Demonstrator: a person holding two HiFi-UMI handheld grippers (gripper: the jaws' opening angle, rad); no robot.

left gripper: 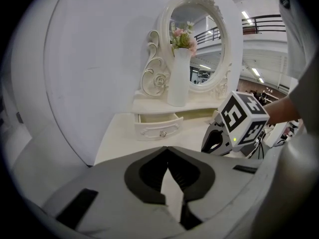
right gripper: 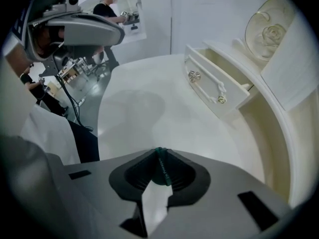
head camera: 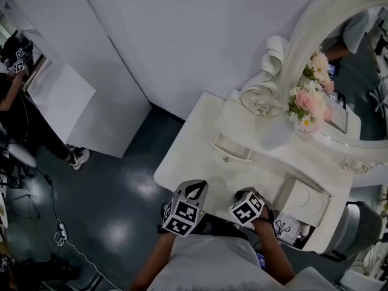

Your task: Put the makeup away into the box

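Pickup looks done: the right claw [right gripper: 159, 156] pinches a thin dark-green makeup piece [right gripper: 161, 171], while the left claw [left gripper: 167, 156] is closed and empty. Next, I judge, it must be carried into the white box [head camera: 301, 202].

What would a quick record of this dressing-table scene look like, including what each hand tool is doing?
Setting: white dressing table with oval mirror and flower vase
Drawer: small drawer, pulled open
Left hand: left gripper, jaws together, nothing between them
Right hand: right gripper, jaws closed on thin dark green item
Box: white box, right of the right gripper
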